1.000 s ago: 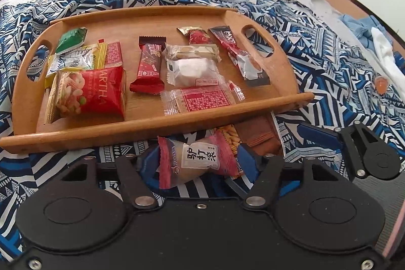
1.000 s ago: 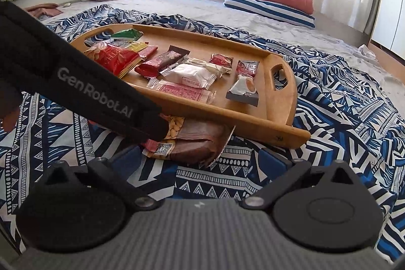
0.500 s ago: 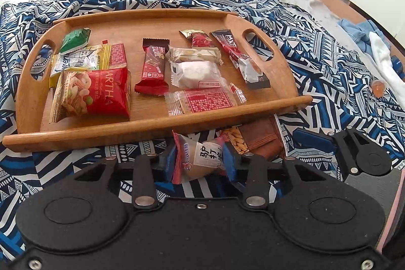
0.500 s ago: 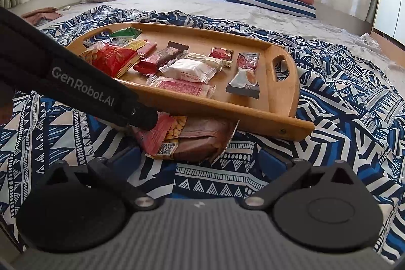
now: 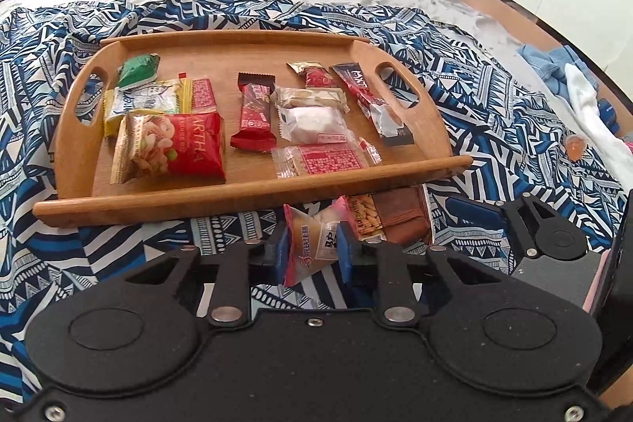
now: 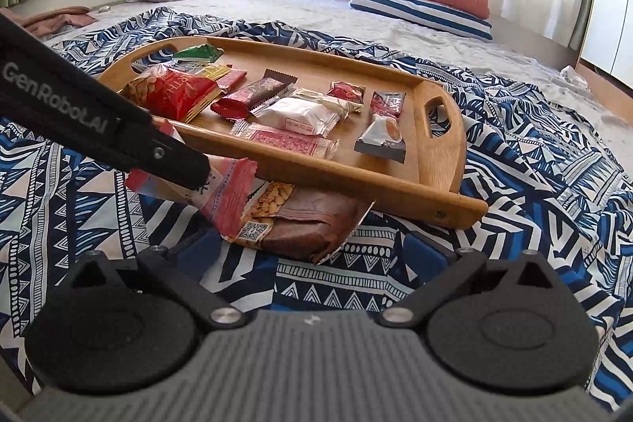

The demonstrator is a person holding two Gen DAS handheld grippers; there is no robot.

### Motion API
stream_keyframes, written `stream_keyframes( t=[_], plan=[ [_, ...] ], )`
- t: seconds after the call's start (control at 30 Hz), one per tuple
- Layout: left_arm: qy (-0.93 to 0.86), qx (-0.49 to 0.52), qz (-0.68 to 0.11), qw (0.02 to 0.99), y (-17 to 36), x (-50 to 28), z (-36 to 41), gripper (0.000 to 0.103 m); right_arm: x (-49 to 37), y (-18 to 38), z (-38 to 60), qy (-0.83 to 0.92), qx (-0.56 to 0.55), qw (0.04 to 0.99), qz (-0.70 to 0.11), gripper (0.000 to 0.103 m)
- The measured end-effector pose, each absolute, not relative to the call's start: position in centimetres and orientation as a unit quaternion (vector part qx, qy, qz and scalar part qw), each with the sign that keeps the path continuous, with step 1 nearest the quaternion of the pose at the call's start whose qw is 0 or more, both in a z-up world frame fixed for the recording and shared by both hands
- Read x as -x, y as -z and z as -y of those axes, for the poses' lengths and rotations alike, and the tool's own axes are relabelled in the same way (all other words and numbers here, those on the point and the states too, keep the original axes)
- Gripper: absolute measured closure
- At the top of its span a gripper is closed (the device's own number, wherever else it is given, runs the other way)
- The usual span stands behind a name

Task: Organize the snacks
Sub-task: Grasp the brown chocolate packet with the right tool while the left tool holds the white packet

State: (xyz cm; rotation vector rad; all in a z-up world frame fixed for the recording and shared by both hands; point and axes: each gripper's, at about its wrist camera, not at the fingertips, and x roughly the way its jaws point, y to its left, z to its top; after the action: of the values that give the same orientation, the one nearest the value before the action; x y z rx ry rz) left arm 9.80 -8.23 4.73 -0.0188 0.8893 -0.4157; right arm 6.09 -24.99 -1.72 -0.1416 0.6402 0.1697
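a: what did the left gripper (image 5: 312, 250) have?

b: its blue pads were pinched tight on a red-and-white wrapped snack (image 5: 314, 244) — the jaws had just been closing, with that packet between them. it was squeezed narrow in the grip and sat clear of the blue patterned blanket (image 5: 130, 260), just short of the near rim of the wooden tray (image 5: 253, 198).

a: and the right gripper (image 6: 312, 252)?

b: its jaws stood wide apart with nothing in them. between them, on the blanket, lay a brown peanut snack pack (image 6: 304, 220), partly tucked under the tray's near edge.

a: where was that pack from the left camera?

b: at about 1 o'clock from the held snack, touching its wrapper end.

a: what was on the tray?

b: at 9 o'clock, a red nut bag (image 5: 174, 149), with a yellow packet (image 5: 142, 101) and a green packet (image 5: 136, 72) behind it toward 10 o'clock. in the middle, a dark red bar (image 5: 255, 115). to its right, a white pastry pack (image 5: 312, 121) and a clear pack with a red label (image 5: 324, 159) at 5 o'clock. at 3 o'clock, a long dark stick pack (image 5: 372, 103) beside the handle slot.
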Motion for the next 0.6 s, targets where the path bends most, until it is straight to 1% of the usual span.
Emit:
stream_keyframes(
  t=[0.1, 0.17, 0.3, 0.4, 0.43, 0.47, 0.5, 0.57, 0.6],
  plan=[
    [0.199, 0.011, -0.431, 0.88, -4.6, -9.6, 7.5, 0.08, -6.0, 1.5, 25.1, -0.091, 0.052, 0.944, -0.312, 0.01],
    [0.196, 0.011, -0.431, 0.881, -4.5, -9.5, 7.2, 0.08, -5.9, 1.5, 25.0, -0.094, 0.042, 0.944, -0.312, 0.012],
    [0.191, -0.002, -0.423, 0.886, -4.5, -9.1, 6.8, 0.079, -5.8, 1.4, 24.8, -0.092, 0.049, 0.946, -0.307, 0.015],
    [0.179, -0.027, -0.414, 0.892, -4.3, -8.8, 6.8, 0.074, -5.8, 1.2, 25.0, -0.087, 0.043, 0.947, -0.307, 0.015],
    [0.174, -0.035, -0.409, 0.895, -4.3, -8.6, 6.9, 0.071, -5.7, 1.2, 25.2, -0.084, 0.041, 0.947, -0.308, 0.015],
    [0.171, -0.041, -0.405, 0.897, -4.2, -8.5, 6.9, 0.064, -5.6, 1.1, 25.3, -0.08, 0.038, 0.947, -0.308, 0.015],
    [0.172, -0.044, -0.404, 0.898, -4.1, -8.4, 7.0, 0.062, -5.5, 1.1, 25.5, -0.076, 0.036, 0.948, -0.308, 0.015],
    [0.176, -0.038, -0.402, 0.898, -4.0, -8.2, 7.1, 0.05, -5.3, 1.0, 26.0, -0.067, 0.032, 0.948, -0.309, 0.015],
    [0.179, -0.032, -0.402, 0.898, -3.9, -8.1, 7.2, 0.046, -5.3, 1.0, 26.2, -0.064, 0.03, 0.948, -0.31, 0.015]
  ],
)
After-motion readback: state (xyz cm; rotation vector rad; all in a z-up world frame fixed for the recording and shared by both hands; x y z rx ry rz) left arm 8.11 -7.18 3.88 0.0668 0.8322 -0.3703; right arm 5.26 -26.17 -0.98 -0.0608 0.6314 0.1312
